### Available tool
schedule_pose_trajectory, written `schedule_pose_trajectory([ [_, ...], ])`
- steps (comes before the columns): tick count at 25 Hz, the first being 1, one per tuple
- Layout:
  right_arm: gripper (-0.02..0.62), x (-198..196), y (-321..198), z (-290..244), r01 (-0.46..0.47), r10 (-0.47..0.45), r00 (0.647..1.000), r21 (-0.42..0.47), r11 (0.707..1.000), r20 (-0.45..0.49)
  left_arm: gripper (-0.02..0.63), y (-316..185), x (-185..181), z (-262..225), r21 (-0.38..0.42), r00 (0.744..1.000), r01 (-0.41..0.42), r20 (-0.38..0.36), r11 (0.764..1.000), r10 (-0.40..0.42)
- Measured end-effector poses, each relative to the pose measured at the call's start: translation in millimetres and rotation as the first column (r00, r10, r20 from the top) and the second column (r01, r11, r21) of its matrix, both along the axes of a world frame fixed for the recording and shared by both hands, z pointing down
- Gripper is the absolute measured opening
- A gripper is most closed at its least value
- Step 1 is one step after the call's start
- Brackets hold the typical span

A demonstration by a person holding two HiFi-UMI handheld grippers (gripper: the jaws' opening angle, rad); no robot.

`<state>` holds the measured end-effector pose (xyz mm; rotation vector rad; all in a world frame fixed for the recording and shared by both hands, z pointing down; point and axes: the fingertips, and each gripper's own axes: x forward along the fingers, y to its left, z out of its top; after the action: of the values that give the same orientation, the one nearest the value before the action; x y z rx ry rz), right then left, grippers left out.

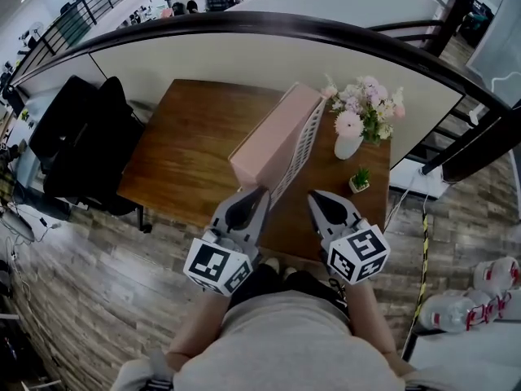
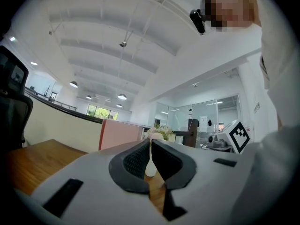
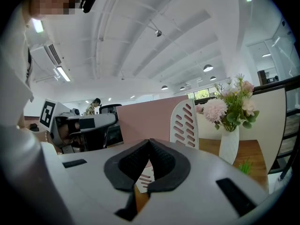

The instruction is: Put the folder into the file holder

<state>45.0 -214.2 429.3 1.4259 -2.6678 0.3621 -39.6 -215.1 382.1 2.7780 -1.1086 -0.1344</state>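
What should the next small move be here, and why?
Probably draw both grippers back and stop. The pink folder already stands upright against the white slotted file holder, seemingly inside it, while the left gripper and right gripper sit shut and empty at the near edge of the wooden table.

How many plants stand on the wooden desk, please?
2: a vase of flowers at the desk's far right, and a small potted plant just in front; the file holder could hide more.

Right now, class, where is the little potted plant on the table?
In the head view the potted plant sits near the right edge of the table, just nearer the person than the white vase.
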Motion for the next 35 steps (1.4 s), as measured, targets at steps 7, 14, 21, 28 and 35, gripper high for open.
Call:
schedule_pose_trajectory([
  [7, -0.002, -3, 8, 1, 0.033, -0.033, 0.999, 0.005, 0.999, 0.017, 0.014, 4, 23, 21, -0.048, 0.995, -0.096, 0.021, 0.994, 0.097],
  [14, -0.002, -6, 13, 2, 0.062, -0.062, 0.998, -0.005, 0.998, 0.022, 0.014, 6, 37, 49, -0.185, 0.982, -0.179, 0.028, 0.966, 0.187],
  [21, -0.002, -11, 15, 3, 0.08, -0.08, 0.996, -0.008, 0.997, 0.029, 0.014, 8, 51, 60, -0.24, 0.969, -0.23, 0.029, 0.943, 0.244],
  [28, -0.002, -9, 12, 0, 0.071, -0.07, 0.996, -0.005, 0.997, 0.063, 0.014, 4, 57, 66, -0.279, 0.964, -0.243, 0.035, 0.929, 0.263],
  [35, -0.002, -14, 12, 1, 0.082, -0.081, 0.995, -0.001, 0.997, 0.061, 0.014, 1, 57, 70, -0.298, 0.964, -0.242, 0.03, 0.923, 0.263],
])
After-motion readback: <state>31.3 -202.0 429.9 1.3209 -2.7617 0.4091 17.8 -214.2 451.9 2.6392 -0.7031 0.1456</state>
